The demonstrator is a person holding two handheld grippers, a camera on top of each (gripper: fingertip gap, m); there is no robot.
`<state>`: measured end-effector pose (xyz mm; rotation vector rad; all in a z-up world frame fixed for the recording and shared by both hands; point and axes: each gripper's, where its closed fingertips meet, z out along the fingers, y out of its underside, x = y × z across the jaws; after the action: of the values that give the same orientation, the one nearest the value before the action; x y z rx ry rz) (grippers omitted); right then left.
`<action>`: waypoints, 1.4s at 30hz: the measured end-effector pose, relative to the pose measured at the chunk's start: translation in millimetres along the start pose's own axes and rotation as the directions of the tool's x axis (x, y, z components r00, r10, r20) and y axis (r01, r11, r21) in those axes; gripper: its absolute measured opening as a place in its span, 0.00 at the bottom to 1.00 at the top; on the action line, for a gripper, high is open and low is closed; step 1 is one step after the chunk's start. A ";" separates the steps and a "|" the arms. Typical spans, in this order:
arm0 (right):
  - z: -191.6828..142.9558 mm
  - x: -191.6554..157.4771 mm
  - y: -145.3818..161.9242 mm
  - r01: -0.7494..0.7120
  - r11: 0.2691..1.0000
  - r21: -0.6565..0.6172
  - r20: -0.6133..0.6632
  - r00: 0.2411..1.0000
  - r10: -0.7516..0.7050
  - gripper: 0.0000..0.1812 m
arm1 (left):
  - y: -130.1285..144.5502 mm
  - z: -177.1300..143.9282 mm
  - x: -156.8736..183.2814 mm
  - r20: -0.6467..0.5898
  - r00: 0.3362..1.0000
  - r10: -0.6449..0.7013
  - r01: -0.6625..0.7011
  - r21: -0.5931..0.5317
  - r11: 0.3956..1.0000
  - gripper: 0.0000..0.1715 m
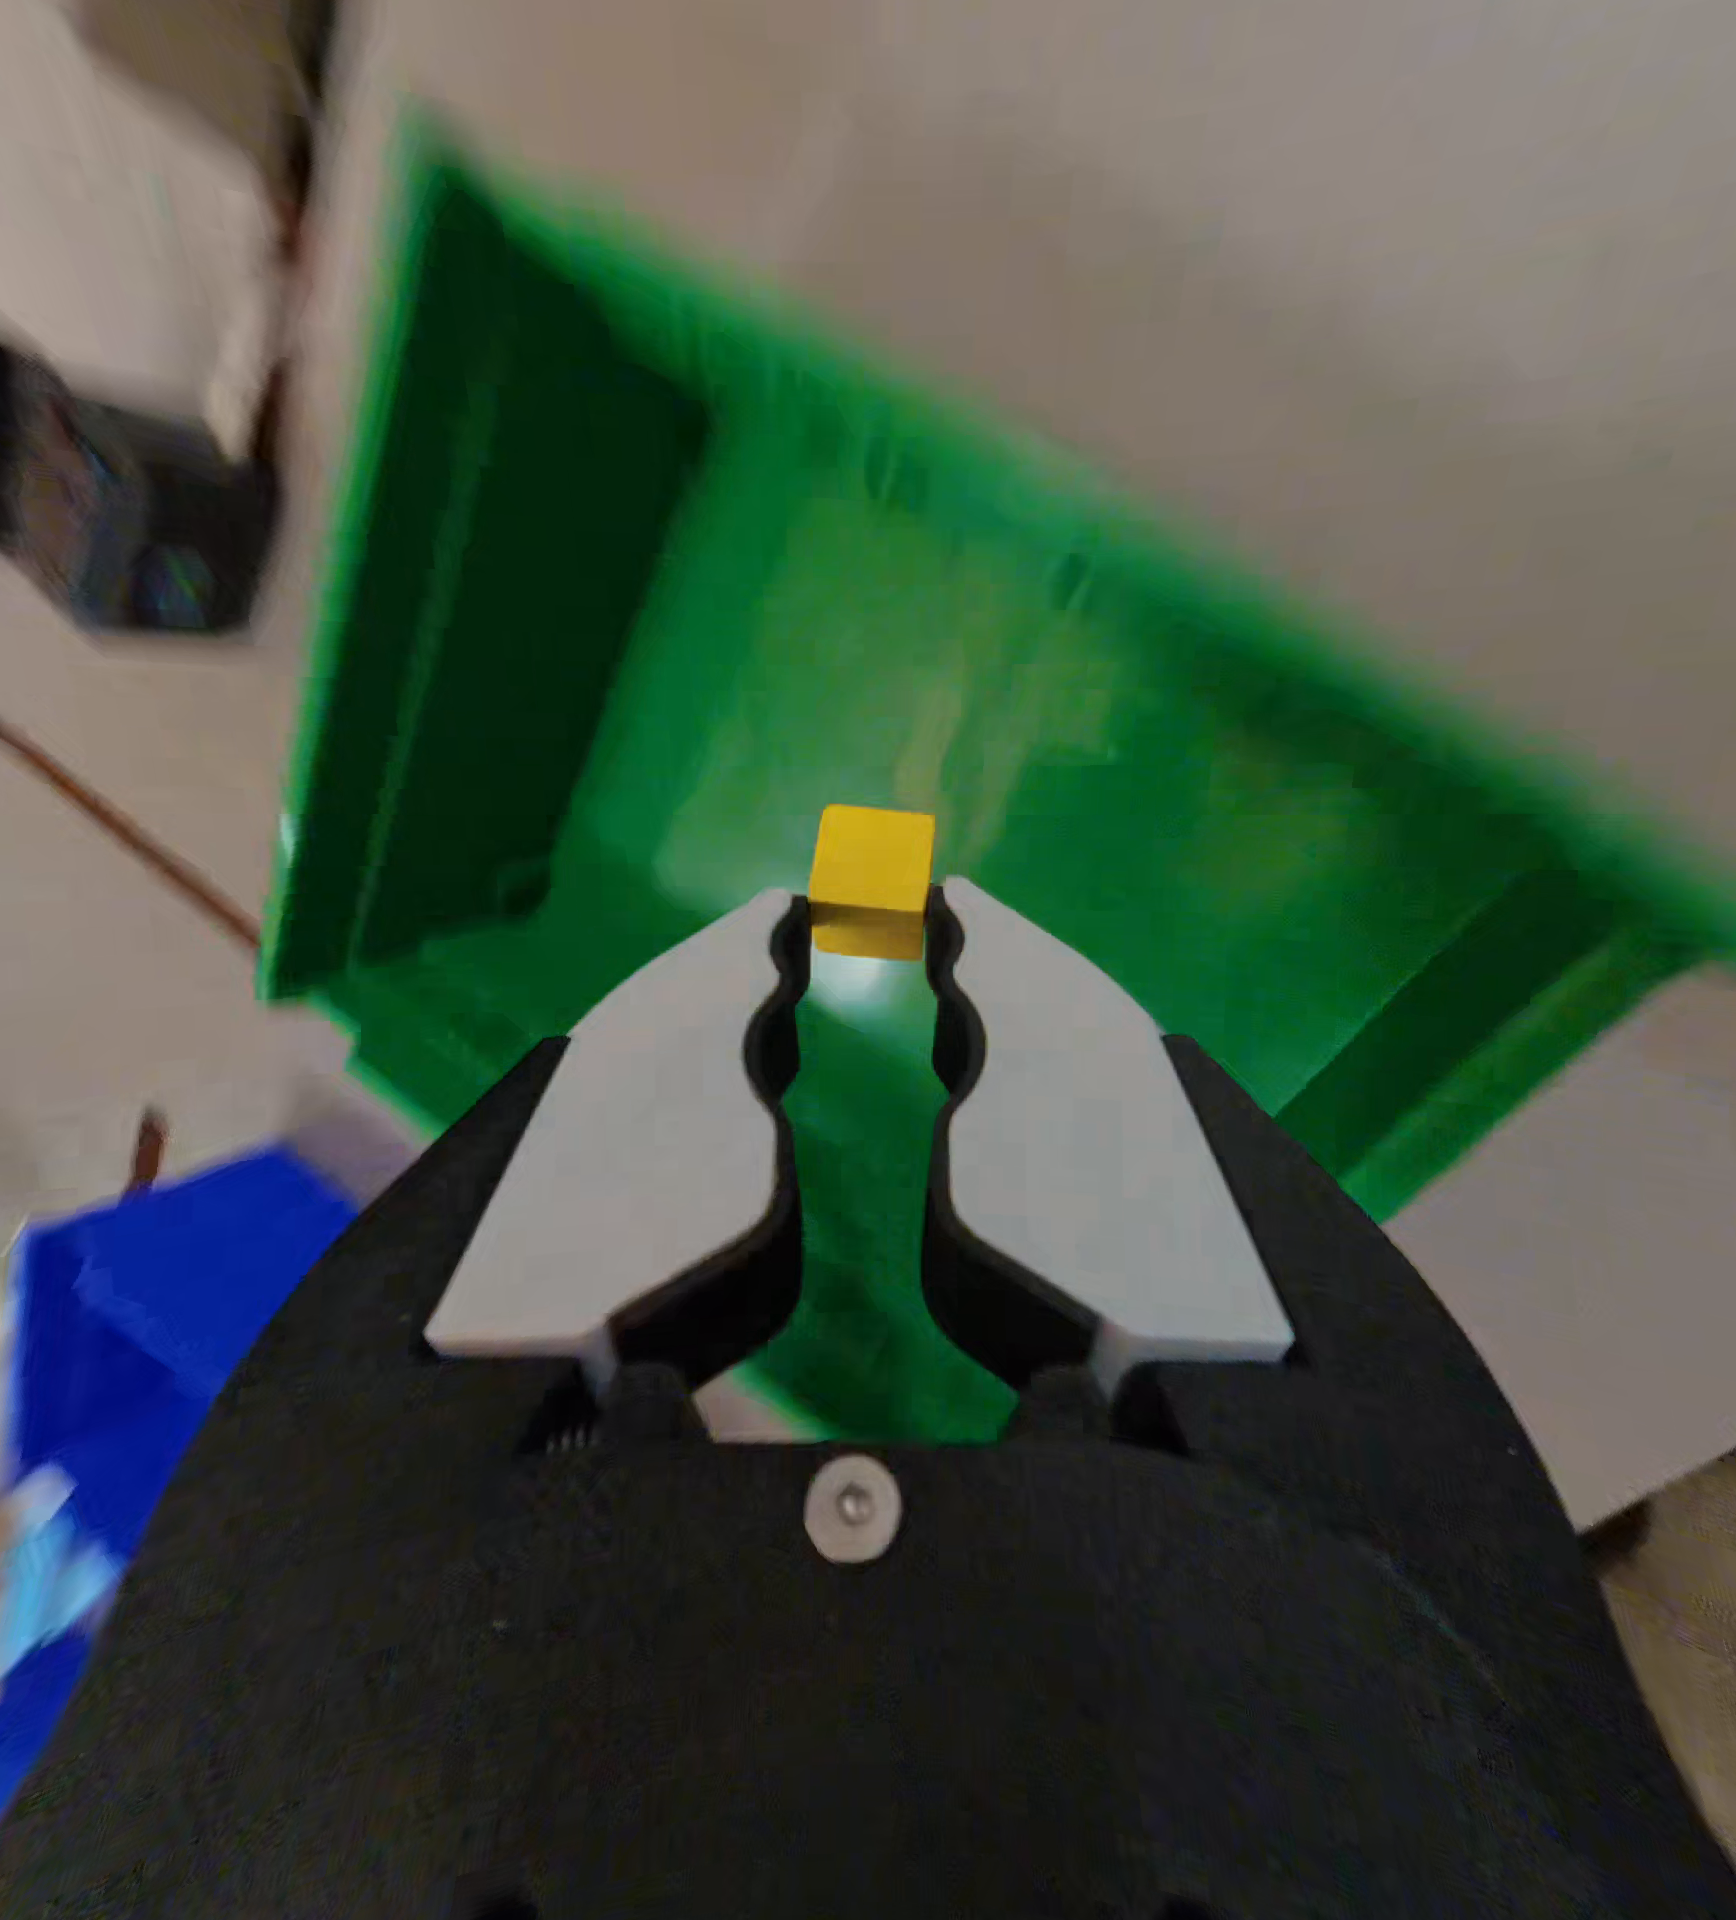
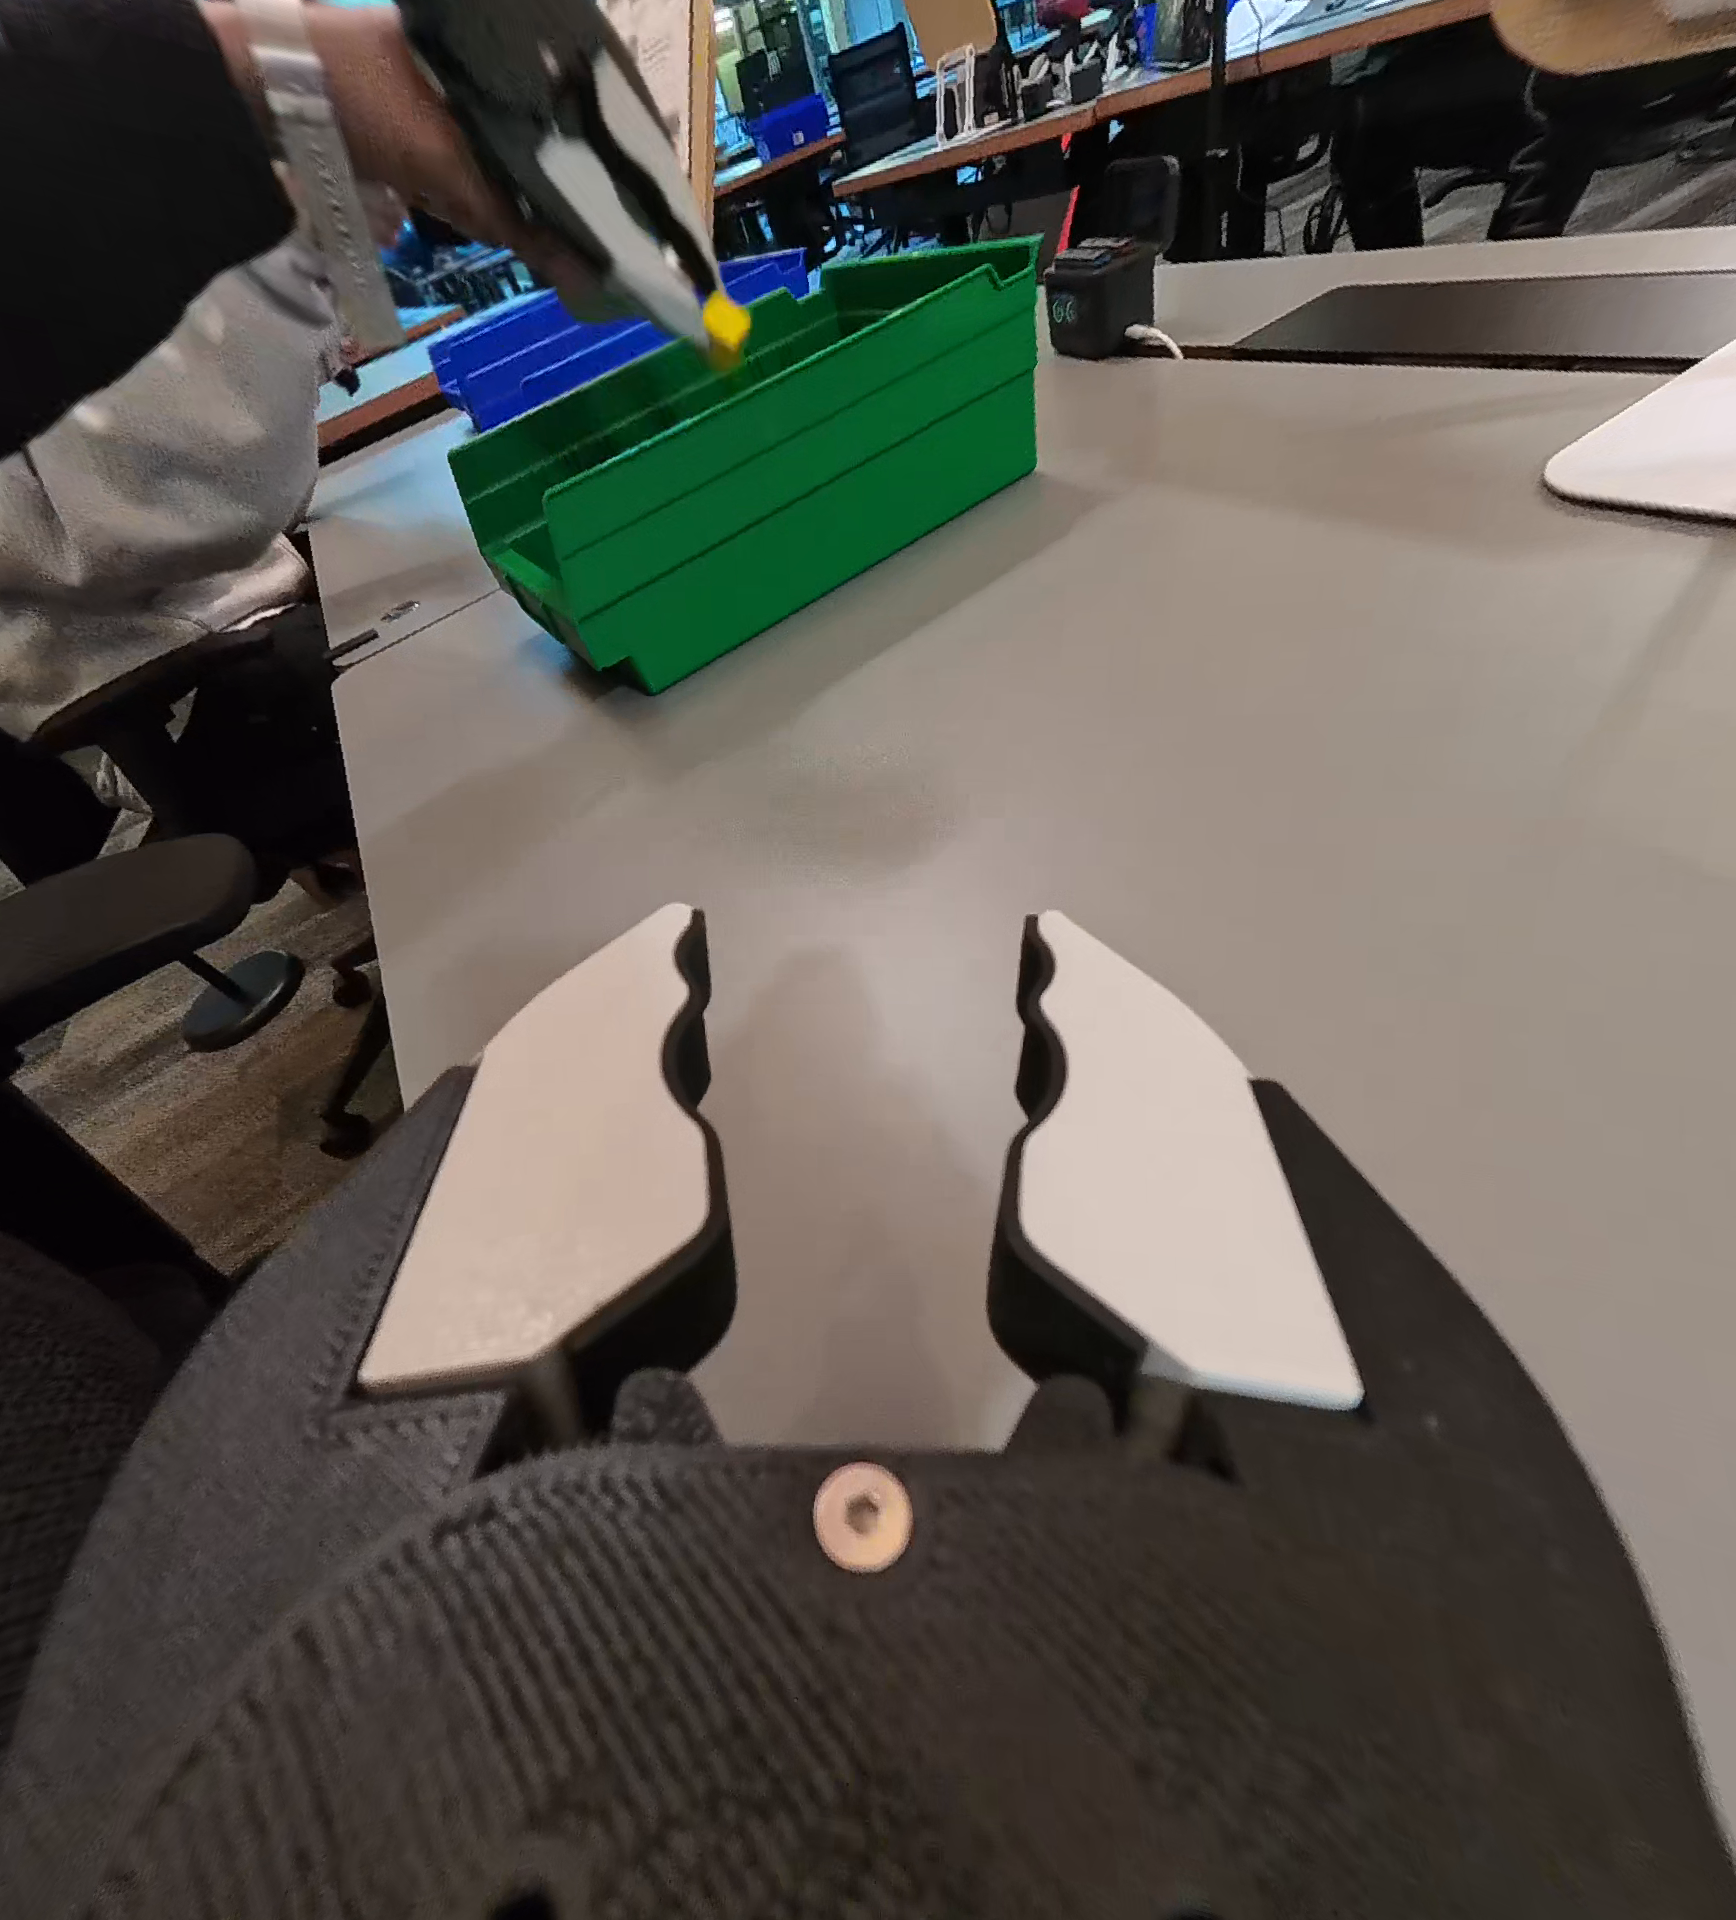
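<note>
My left gripper (image 1: 866, 914) is shut on a small yellow cube (image 1: 870, 879), pinched at its fingertips. It holds the cube above the open inside of a green plastic bin (image 1: 1103, 790). The right wrist view shows that same gripper (image 2: 713, 322) coming down from the upper left, with the yellow cube (image 2: 726, 324) over the green bin (image 2: 791, 499). My right gripper (image 2: 864, 940) is open and empty. It hovers low over the grey table (image 2: 1259, 831), well in front of the bin.
Blue bins (image 2: 531, 358) stand behind the green bin, and one shows at the lower left of the left wrist view (image 1: 147, 1351). A black device (image 2: 1098, 301) sits beyond the bin. A white pad (image 2: 1716, 436) lies at the right. A black office chair (image 2: 64, 966) stands at the table's left edge.
</note>
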<state>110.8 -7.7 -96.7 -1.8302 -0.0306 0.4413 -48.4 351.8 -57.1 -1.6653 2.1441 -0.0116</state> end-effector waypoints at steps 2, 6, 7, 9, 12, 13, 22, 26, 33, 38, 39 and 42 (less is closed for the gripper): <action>-2.1 0.9 -3.7 0.003 1.000 0.014 0.002 1.000 -0.003 0.32 | -64.5 -41.6 28.8 -0.055 0.997 -0.053 0.067 0.293 0.954 0.13; -12.9 -1.4 -18.0 0.054 0.996 0.064 0.017 0.998 -0.055 0.32 | -163.6 -103.0 118.2 -0.249 0.967 -0.049 0.203 0.642 0.740 0.13; -17.2 -2.2 -22.7 0.072 0.994 0.080 0.023 0.997 -0.074 0.32 | -181.5 -108.3 143.6 -0.324 0.945 -0.041 0.261 0.674 0.691 0.13; -27.4 -2.6 -31.8 0.092 0.989 0.112 0.038 0.995 -0.097 0.32 | -209.7 -105.2 193.5 -0.480 0.877 -0.017 0.391 0.692 0.607 0.13; -42.8 2.6 -38.6 0.046 0.989 0.142 0.091 0.994 -0.059 0.30 | -236.4 -71.0 251.6 -0.659 0.752 -0.014 0.572 0.642 0.510 0.13; -46.3 4.8 -35.8 0.009 0.992 0.127 0.125 0.992 -0.025 0.29 | -241.6 -55.4 266.3 -0.703 0.711 -0.022 0.621 0.613 0.489 0.13; -45.7 18.4 -14.9 -0.308 0.951 0.015 0.285 0.913 0.291 0.25 | -249.0 7.4 343.7 -0.857 0.514 0.028 0.659 0.416 0.627 0.13; -35.3 16.1 2.5 -0.290 0.955 -0.068 0.259 0.919 0.298 0.25 | -240.0 14.9 340.3 -0.858 0.512 0.041 0.639 0.412 0.650 0.13; -26.4 9.3 4.2 -0.310 0.946 -0.093 0.303 0.896 0.323 0.24 | -235.0 0.2 329.5 -0.920 0.390 0.037 0.735 0.335 0.589 0.13; -26.5 4.2 10.0 -0.321 0.938 -0.128 0.329 0.879 0.346 0.22 | -232.7 5.2 338.5 -0.911 0.409 0.044 0.689 0.340 0.640 0.13; -26.1 3.3 9.7 -0.321 0.938 -0.133 0.332 0.877 0.348 0.22 | -231.7 7.0 341.2 -0.910 0.413 0.046 0.677 0.340 0.652 0.13; -24.3 -2.5 15.5 -0.322 0.930 -0.179 0.352 0.861 0.366 0.19 | -230.7 8.3 348.4 -0.913 0.403 0.059 0.653 0.332 0.681 0.13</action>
<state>112.9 -35.5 -104.7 -1.8400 0.0075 1.0682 100.7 -34.1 -116.7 -1.6948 1.8430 -1.9780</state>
